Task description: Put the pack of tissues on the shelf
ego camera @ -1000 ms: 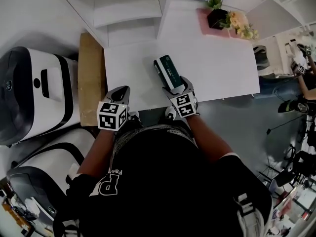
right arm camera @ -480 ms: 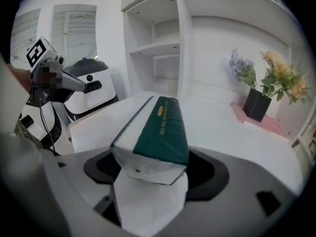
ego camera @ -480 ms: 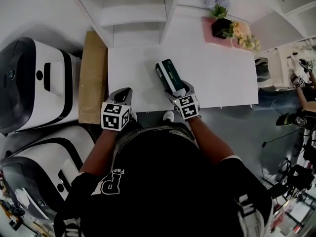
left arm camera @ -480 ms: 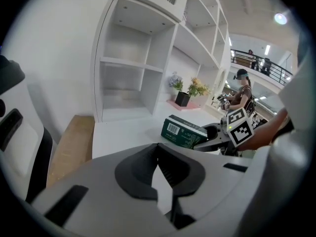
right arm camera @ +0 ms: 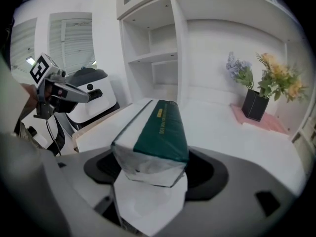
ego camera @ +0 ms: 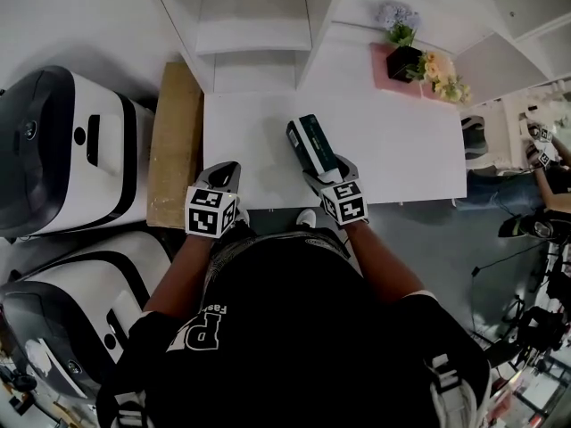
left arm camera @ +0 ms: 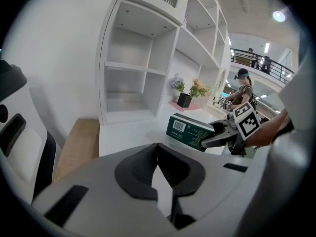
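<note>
The right hand-held gripper (ego camera: 326, 168), whose jaws have just been closing, is clamped on the near end of the green-and-white pack of tissues (ego camera: 310, 142). It holds the pack just above the white tabletop (ego camera: 401, 150), in front of the shelf (ego camera: 254, 38). The left hand-held gripper (ego camera: 223, 171) has its jaws together and holds nothing, at the tabletop's front edge.

flower pot (ego camera: 406, 61) on pink mat (ego camera: 384, 64)

Tissue pack (right arm camera: 153, 137) lettering seems blurred, unreadable.
</note>
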The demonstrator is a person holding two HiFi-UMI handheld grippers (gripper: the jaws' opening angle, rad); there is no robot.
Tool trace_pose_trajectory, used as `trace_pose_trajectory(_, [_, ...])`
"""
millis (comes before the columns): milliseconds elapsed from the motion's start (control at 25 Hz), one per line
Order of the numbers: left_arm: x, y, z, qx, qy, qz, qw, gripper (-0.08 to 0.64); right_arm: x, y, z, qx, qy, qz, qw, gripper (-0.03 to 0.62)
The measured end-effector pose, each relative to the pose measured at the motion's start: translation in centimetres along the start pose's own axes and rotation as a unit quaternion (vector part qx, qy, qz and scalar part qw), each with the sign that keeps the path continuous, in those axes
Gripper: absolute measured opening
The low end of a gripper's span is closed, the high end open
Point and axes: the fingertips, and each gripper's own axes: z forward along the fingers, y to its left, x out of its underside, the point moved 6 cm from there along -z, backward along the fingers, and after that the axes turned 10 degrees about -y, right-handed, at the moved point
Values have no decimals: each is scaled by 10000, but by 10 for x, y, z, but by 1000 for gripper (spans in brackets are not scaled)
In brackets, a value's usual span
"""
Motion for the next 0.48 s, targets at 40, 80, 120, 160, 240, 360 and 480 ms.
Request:
trace_pose_trajectory(40, [0, 2, -1, -4, -2, -2, 10000, 14, -3, 1, -2, -6, -32, 35, 10000, 374])
trace_pose_trajectory(80, [-1, 4, -1, -6, -8, -4, 10000, 14, -7, 3, -3, -11, -70, 63, 10000, 374])
trace_pose_trajectory(120, [-2, 6, -2, -3, -18, -5, 10000, 14, -12, 5, -5, -17, -112, 84, 9999, 374])
trace_pose_trajectory(160, [-3, 8, -3, 4, -30, -2, 10000, 14, -16, 7, -6, -25, -157, 98, 9998, 374])
trace_pose_trajectory(240, [-4, 12, -5, 19, -50, 14, 10000, 14, -26, 12, -7, -45, -248, 95, 9996, 374])
trace_pose_trajectory(360, [-8, 19, -8, 43, -106, 48, 9999, 14, -41, 21, -8, -78, -388, 45, 9992, 374])
trace_pose_trajectory(480, [-14, 26, -11, 62, -172, 83, 9998, 14, -56, 29, -6, -89, -534, 12, 9985, 374])
